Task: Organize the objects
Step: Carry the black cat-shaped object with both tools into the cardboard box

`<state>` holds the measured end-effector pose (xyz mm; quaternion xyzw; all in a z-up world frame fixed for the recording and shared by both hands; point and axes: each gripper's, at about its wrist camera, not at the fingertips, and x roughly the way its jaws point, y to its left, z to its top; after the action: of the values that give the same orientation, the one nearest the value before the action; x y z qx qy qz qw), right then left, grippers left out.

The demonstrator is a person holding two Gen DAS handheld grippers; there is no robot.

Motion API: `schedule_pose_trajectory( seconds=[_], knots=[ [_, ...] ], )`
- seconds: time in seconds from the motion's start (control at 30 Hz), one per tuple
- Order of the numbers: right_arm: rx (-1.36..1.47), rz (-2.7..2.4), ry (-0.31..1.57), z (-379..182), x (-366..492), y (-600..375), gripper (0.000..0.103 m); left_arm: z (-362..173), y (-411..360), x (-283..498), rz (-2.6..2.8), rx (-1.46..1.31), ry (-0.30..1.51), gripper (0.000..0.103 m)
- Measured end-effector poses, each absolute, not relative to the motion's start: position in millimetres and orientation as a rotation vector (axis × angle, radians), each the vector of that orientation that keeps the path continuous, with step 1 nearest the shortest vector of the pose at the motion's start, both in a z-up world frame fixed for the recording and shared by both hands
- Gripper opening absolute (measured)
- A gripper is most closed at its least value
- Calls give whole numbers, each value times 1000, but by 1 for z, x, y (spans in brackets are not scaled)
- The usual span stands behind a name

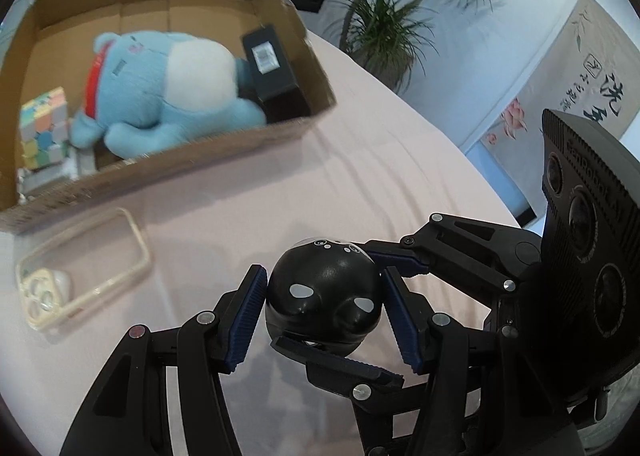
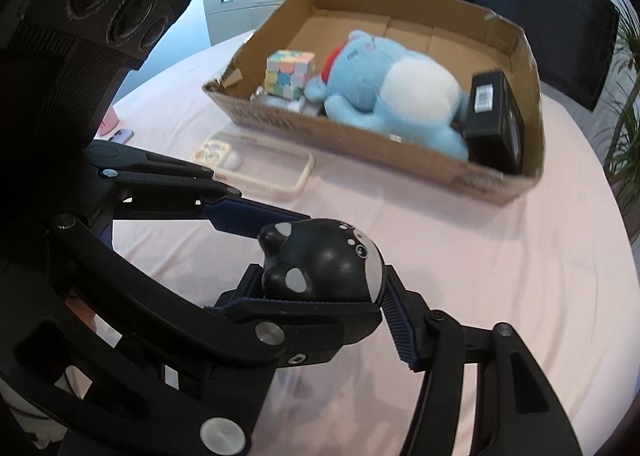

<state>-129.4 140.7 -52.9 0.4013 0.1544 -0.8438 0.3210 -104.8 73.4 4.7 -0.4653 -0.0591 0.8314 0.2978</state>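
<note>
A black rounded toy with grey spots (image 1: 324,292) sits between both grippers above the pink tablecloth. My left gripper (image 1: 324,316) has its blue pads on the toy's two sides. My right gripper (image 1: 352,304) comes in from the right and also clamps the toy, one finger above it, one below. In the right wrist view the toy (image 2: 324,264) is held in my right gripper (image 2: 324,276), with the left gripper's finger (image 2: 248,215) against it. A cardboard box (image 1: 240,143) holds a blue plush (image 1: 168,91), a pastel cube (image 1: 42,127) and a black box (image 1: 270,63).
A clear phone case with a cream rim (image 1: 80,264) lies on the cloth in front of the box; it also shows in the right wrist view (image 2: 260,167). The box (image 2: 400,151) stands beyond it. Potted plants (image 1: 400,15) and a dark screen (image 2: 520,7) are behind the table.
</note>
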Motion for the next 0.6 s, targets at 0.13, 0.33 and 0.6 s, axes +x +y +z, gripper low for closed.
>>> schedule_pose_trajectory(
  seconds=[0.13,0.33,0.6],
  knots=[
    [1031,-2204,407,-44,-138,127,56,10,59,-113,2235,-1229,-166,57],
    [1006,-2185,422,-40,-148,109,56,15,40,-124,2264,-1222,-177,57],
    [959,-2167,440,-26,-171,84,55,31,16,-147,2325,-1194,-187,57]
  ],
)
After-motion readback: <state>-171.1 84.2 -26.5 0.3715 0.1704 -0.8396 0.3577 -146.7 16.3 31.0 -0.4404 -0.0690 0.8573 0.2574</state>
